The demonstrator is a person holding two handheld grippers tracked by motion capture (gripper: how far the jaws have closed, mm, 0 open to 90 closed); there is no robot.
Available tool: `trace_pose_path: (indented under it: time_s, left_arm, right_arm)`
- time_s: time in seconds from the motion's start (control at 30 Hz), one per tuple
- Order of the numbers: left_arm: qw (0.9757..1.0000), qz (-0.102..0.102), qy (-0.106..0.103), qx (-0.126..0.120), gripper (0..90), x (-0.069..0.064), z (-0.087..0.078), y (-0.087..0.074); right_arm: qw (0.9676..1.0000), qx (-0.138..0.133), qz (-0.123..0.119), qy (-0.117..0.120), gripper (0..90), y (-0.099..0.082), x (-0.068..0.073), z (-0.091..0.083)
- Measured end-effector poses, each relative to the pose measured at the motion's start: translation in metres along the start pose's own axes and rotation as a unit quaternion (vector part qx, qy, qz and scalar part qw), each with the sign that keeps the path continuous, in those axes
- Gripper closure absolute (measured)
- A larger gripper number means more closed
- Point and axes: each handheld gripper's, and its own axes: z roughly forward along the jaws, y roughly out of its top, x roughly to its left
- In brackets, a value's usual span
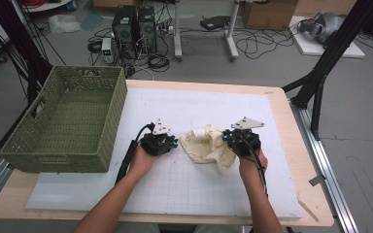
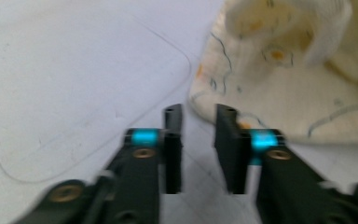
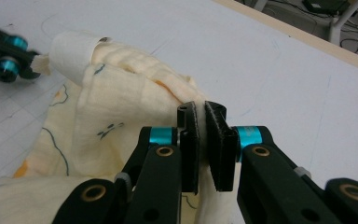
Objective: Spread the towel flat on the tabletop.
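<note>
Item: cream printed cloth point(image 1: 206, 144), crumpled, lying at centre of the white surface point(image 1: 184, 184), between the two hands in the high view. Right hand-held gripper point(image 1: 227, 138): at the cloth's right edge in the high view; jaws pressed together on a raised fold of the fabric, seen pinched between the pads in the right gripper view point(image 3: 202, 140). Left hand-held gripper point(image 1: 174, 143): just left of the cloth in the high view; in the left gripper view point(image 2: 199, 122) its jaws stand partly apart with bare surface between them, nothing pinched, and the cloth's near hem point(image 2: 279, 88) lies ahead and to the upper right of the frame, just beside the right-hand jaw tip. Relation governing the next move, by judgement: the free hem lies a short way forward and rightward of the left hand-held gripper, so that hand is the nearer to take it. Adjacent: green woven basket point(image 1: 65, 121), left of frame, well apart from the cloth.
</note>
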Motion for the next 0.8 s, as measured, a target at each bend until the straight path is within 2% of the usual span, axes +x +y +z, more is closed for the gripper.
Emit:
trace_pose_path:
  time_s: [0.07, 0.17, 0.3, 0.33, 0.37, 0.4, 0.43, 0.47, 0.5, 0.57, 0.67, 0.7, 0.8]
  left_arm:
    - [0.9997, -0.017, -0.014, -0.007, 60.4, 0.0, 0.007, 0.005]
    - [0.9994, -0.024, -0.023, 0.008, 52.6, -0.003, 0.017, 0.012]
    - [0.9991, -0.025, -0.02, 0.027, 46.6, -0.007, 0.029, 0.014]
    - [0.9993, -0.018, -0.009, 0.032, 47.0, -0.01, 0.033, 0.014]
    - [0.9993, -0.018, -0.009, 0.032, 48.5, -0.01, 0.033, 0.014]
    - [0.9994, 0.0, -0.003, 0.033, 52.2, -0.01, 0.032, 0.014]
    - [0.9994, 0.002, -0.015, 0.033, 62.1, -0.009, 0.03, 0.014]
    - [0.9992, 0.002, -0.022, 0.033, 78.9, -0.009, 0.029, 0.013]
    - [0.9991, 0.012, -0.02, 0.035, 84.0, -0.01, 0.028, 0.013]
    - [0.9986, 0.021, -0.022, 0.042, 86.3, -0.013, 0.024, 0.013]
    - [0.9984, 0.024, -0.021, 0.048, 86.6, -0.012, 0.017, 0.01]
    - [0.9986, 0.02, -0.017, 0.046, 86.5, -0.01, 0.006, 0.003]
    - [0.9986, 0.026, -0.011, 0.045, 86.6, -0.01, -0.011, -0.009]
  right_arm:
    - [1.0, 0.001, -0.004, 0.001, 84.0, 0.0, 0.001, 0.0]
    - [1.0, 0.002, 0.001, 0.003, 84.0, -0.002, 0.001, 0.001]
    - [1.0, 0.002, 0.0, 0.002, 84.0, -0.003, 0.0, 0.002]
    - [1.0, 0.002, 0.001, 0.002, 84.0, -0.003, -0.001, 0.001]
    - [1.0, 0.003, 0.002, 0.002, 84.0, -0.004, -0.001, 0.001]
    - [1.0, 0.003, 0.003, 0.002, 83.9, -0.004, -0.001, 0.0]
    - [1.0, 0.002, 0.004, 0.002, 83.9, -0.004, -0.002, 0.001]
    - [1.0, 0.004, 0.005, 0.002, 83.9, -0.004, -0.002, 0.001]
    - [1.0, 0.004, 0.005, 0.002, 83.9, -0.004, -0.002, 0.001]
    - [1.0, 0.004, 0.005, 0.001, 83.9, -0.004, -0.002, 0.001]
    - [1.0, 0.004, 0.005, 0.0, 83.8, -0.004, -0.002, 0.001]
    - [1.0, 0.004, 0.008, -0.001, 83.8, -0.004, -0.003, 0.001]
    - [0.9999, 0.003, 0.01, -0.001, 83.9, -0.004, -0.003, 0.002]
